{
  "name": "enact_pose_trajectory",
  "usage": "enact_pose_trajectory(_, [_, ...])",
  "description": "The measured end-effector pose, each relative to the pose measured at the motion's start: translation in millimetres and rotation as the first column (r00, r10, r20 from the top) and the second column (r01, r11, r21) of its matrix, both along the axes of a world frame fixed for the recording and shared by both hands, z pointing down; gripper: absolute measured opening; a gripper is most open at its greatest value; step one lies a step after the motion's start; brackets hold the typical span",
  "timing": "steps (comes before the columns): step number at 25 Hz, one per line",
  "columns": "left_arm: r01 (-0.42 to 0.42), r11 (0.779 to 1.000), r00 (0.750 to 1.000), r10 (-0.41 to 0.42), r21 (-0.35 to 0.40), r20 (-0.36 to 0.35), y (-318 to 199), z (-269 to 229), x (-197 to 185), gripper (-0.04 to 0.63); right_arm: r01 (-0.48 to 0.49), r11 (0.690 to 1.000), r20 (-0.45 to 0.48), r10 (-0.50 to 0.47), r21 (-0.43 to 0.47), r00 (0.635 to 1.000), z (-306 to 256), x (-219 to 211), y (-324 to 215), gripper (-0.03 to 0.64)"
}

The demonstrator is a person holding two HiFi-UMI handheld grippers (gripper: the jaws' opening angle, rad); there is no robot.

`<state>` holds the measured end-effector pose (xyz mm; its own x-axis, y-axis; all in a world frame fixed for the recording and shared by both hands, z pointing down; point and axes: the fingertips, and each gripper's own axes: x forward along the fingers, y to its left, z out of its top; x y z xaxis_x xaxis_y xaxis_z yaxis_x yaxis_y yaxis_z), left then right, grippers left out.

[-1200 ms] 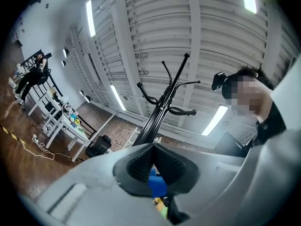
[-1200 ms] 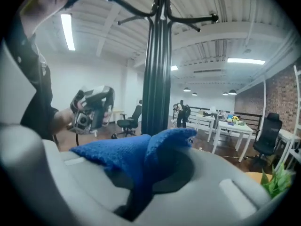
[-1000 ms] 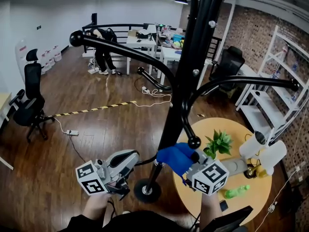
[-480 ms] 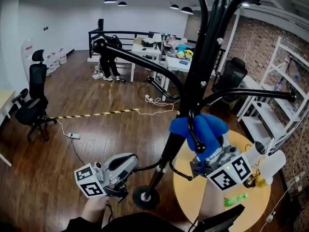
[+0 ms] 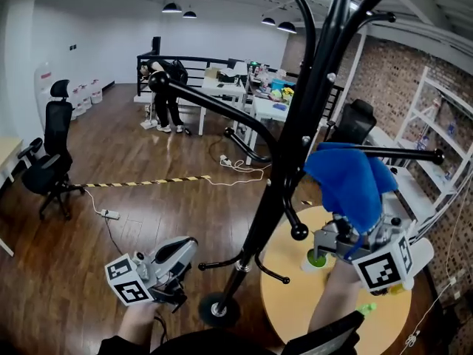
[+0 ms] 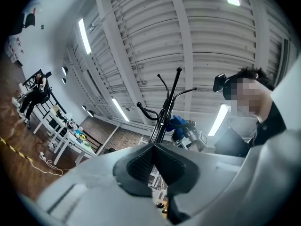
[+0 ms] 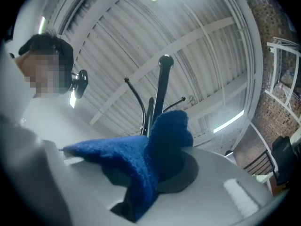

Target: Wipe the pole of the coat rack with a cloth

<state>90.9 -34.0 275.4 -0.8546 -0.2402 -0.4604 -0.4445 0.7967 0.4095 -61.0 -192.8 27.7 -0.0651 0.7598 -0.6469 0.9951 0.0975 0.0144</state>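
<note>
Slanting pole (image 5: 295, 146): long axis runs from near-left base to far-right top. Right gripper (image 5: 355, 231) clamps cloth (image 5: 351, 180), right of pole. Left gripper (image 5: 181, 251) closed, empty.

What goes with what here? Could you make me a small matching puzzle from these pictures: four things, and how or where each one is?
Things
1. blue cloth
2. left hand-held gripper
3. coat rack pole
4. round table

States
A. black, standing on the wood floor
B. jaws together, nothing between them
C. tan top, low at the right of the head view
D. clamped in the right hand-held gripper

Pairs: 1-D, 2-B, 3-A, 4-C
</note>
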Motion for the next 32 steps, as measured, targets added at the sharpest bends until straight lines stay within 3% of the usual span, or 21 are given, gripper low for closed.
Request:
enact_pose_trajectory(8, [-0.054,0.999,0.999,0.054,-0.005,0.003,-8.9,-5.1,-18.3,0.002,-0.045,0.989,0.034,0.05,-0.141,0.998,-51.5,-4.6,-68.6,0.1])
enact_pose_trajectory(14, [-0.067,0.998,0.998,0.067,0.005,0.009,-10.0,-3.1,-24.2,0.002,-0.059,0.984,0.034,0.066,-0.166,0.997,-55.3,-5.1,-77.1,0.103])
enact_pose_trajectory(20, [-0.058,0.998,0.998,0.057,0.016,0.014,-5.8,-0.9,-19.8,0.002,-0.055,0.998,0.057,0.056,-0.019,0.997,-25.6,-0.2,-24.2,0.103])
enact_pose_trajectory(26, [-0.037,0.999,0.999,0.036,0.025,0.015,-3.4,-0.2,-11.0,0.002,0.04,0.985,0.036,-0.047,0.169,0.998,26.5,5.2,46.1,0.1])
enact_pose_trajectory(32, [-0.023,0.999,1.0,0.024,0.026,-0.007,-4.6,1.7,-4.2,0.002,0.068,0.97,0.01,-0.072,0.235,0.997,73.3,8.5,60.2,0.093])
